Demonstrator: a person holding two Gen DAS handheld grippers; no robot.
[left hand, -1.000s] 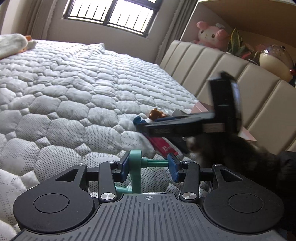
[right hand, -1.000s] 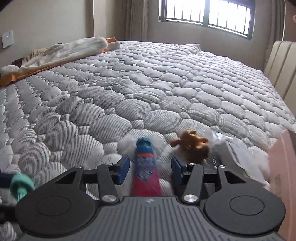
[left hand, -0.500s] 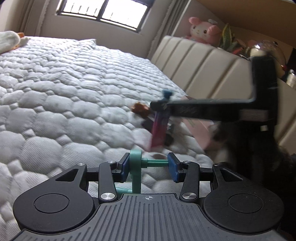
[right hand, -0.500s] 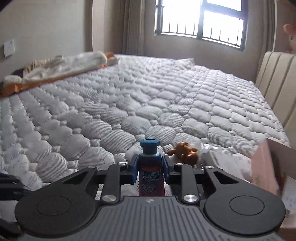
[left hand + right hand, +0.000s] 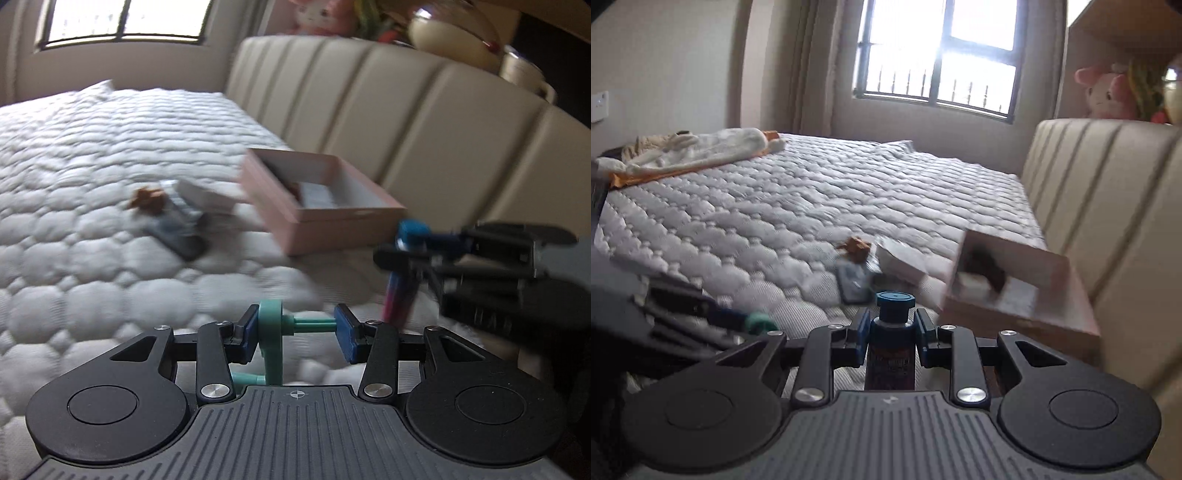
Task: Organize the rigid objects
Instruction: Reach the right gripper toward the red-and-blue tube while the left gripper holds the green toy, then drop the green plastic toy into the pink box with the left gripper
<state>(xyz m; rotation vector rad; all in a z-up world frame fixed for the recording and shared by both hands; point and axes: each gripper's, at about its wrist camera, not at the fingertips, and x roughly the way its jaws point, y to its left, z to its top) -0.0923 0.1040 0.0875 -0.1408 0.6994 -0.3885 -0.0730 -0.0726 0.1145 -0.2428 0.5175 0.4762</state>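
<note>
Since a second ago both tools have swung toward the headboard end of the bed, and the tube with the blue cap (image 5: 891, 343), then lying on the quilt between open pads, now stands upright clamped in the right tool (image 5: 891, 341), lifted off the mattress. Largest in view, the bed (image 5: 783, 206) with its white quilted cover fills both views, and the padded cream headboard (image 5: 388, 110) runs along its far side. An open pink box (image 5: 325, 214) sits on the quilt against the headboard, with a few blurred items inside it. Beside the box lies a flat white carton (image 5: 205, 194), then a dark flat pack (image 5: 177, 232) touching it, and just past those a small brown teddy figure (image 5: 147, 197). A pink plush toy (image 5: 1106, 92) sits on the shelf above the headboard, and a cream bundle of cloth (image 5: 694, 147) lies at the far corner of the bed.

In the left wrist view the right tool comes in from the right edge, the tube hanging down from its pads near the front corner of the box. The left tool (image 5: 297, 334) has its pads set wide but pressed on a green plastic piece (image 5: 271, 332), one pad on its round disc and the other on the end of its peg
</note>
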